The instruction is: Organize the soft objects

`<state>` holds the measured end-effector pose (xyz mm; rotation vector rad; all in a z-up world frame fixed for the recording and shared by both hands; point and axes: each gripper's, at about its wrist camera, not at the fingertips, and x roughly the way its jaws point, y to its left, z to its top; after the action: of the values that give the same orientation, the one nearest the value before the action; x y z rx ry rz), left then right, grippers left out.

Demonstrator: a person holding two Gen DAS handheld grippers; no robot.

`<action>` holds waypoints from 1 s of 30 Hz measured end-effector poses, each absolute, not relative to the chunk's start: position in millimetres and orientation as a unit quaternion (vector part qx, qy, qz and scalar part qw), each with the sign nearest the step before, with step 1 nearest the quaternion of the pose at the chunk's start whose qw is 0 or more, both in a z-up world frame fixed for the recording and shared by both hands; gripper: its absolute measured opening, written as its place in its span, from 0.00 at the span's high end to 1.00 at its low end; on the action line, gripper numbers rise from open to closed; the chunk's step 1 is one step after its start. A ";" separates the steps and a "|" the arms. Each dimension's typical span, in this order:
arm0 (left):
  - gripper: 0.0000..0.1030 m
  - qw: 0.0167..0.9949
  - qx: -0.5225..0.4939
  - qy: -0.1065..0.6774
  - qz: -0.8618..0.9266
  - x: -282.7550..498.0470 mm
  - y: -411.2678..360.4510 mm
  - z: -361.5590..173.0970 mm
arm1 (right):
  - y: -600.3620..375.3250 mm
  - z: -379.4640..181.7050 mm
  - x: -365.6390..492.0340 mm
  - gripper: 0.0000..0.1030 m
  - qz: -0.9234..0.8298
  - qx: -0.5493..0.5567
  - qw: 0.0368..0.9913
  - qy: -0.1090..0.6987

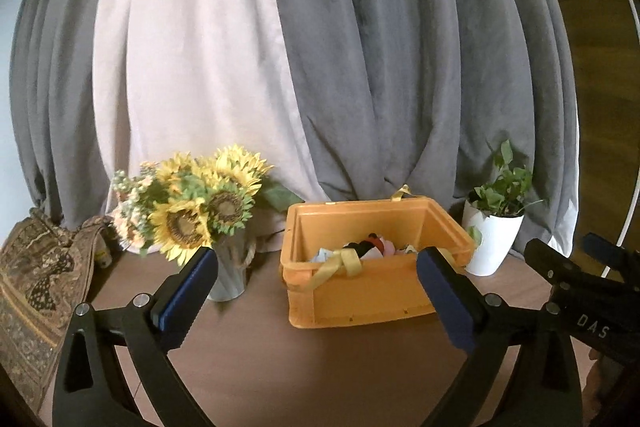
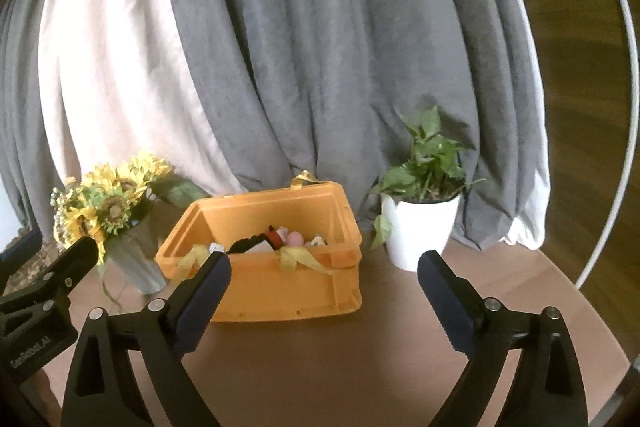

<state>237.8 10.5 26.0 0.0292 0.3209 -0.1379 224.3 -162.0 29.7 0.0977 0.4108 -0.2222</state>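
An orange plastic crate stands on the brown table, with yellow ribbons tied on its rims. Several small soft objects lie inside it, black, pink and pale blue. The crate also shows in the right wrist view, with the soft objects inside. My left gripper is open and empty, held above the table in front of the crate. My right gripper is open and empty, in front of the crate and to its right. Neither touches the crate.
A vase of sunflowers stands left of the crate. A white pot with a green plant stands to its right. Grey and pale curtains hang behind. A patterned cloth lies at the table's left edge.
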 end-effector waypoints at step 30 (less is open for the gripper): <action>0.00 0.988 0.010 0.146 -0.047 63.9 5.2 26.2 | -161.9 38.7 65.6 0.05 -0.081 0.048 0.979 0.181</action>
<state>63.9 5.2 26.2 0.0195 0.2933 -0.0944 65.6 -161.9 38.7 0.0963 0.3637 -0.1627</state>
